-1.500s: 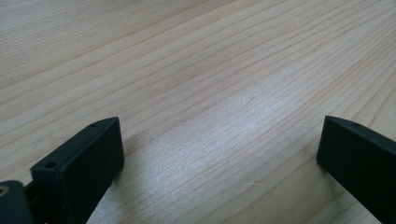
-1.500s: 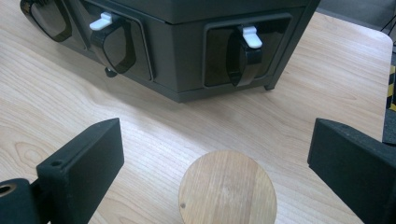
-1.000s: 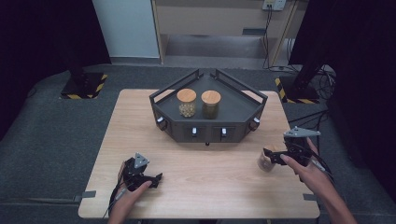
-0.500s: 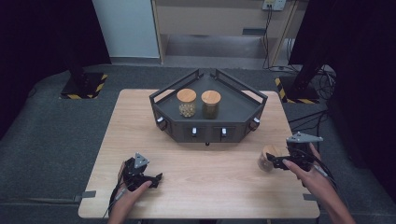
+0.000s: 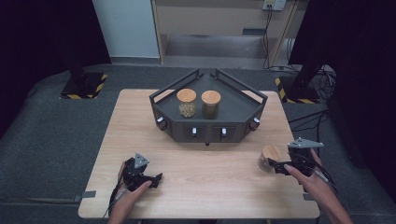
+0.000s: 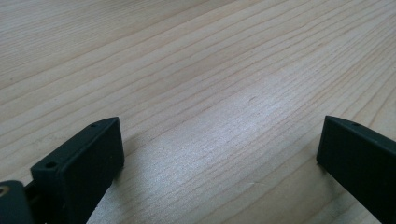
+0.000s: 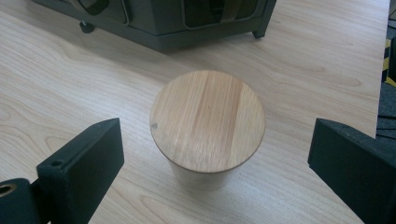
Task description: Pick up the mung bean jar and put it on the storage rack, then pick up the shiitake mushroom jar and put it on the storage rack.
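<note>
Three round jars with flat wooden lids are counted: two in the dark angular metal tray (image 5: 243, 109), one jar (image 7: 208, 126) standing on the pale wood-grain table (image 5: 210, 172) between the gaping, untouching jaws of the right gripper (image 5: 282, 166). The left gripper (image 5: 156, 179) is seen open, nothing held

Dark five-sided tray (image 5: 243, 122) sits toward the far edge of the wooden table (image 5: 205, 186), centred between left and right edges; raised rails along its angled back sides, small white knobs on the front face. Two jars with wooden lids stand upright side by side inside: left jar (image 5: 186, 102) holds pale round contents, right jar (image 5: 210, 104) darker contents. Grey carpet (image 5: 56, 135) surrounds the table; yellow-black hazard-striped bases (image 5: 84, 86) beyond both far corners
</note>
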`<state>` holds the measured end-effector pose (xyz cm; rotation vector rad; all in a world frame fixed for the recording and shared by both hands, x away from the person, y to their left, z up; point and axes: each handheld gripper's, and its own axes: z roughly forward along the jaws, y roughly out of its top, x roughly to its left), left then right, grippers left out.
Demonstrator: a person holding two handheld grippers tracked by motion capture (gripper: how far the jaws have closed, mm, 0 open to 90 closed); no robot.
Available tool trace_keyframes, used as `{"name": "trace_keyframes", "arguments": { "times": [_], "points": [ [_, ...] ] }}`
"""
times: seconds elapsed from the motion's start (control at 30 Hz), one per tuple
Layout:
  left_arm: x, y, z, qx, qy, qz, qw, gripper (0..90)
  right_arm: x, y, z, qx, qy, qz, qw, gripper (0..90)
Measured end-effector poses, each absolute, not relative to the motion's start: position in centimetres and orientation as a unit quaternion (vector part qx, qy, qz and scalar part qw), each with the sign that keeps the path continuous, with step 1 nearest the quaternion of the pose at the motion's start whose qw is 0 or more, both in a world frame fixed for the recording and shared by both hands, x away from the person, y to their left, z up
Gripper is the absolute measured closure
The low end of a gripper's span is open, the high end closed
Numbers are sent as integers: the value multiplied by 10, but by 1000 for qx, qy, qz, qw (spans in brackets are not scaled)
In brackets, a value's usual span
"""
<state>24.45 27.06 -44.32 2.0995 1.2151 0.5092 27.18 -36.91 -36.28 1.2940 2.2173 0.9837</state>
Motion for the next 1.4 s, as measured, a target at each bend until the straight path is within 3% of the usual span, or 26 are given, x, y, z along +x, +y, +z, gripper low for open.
{"name": "trace_keyframes", "arguments": {
  "times": [1.4],
  "points": [
    [243, 270, -443, 800, 465, 196, 325, 0, 271, -373, -408, 488, 787, 331, 180, 39]
  ]
}}
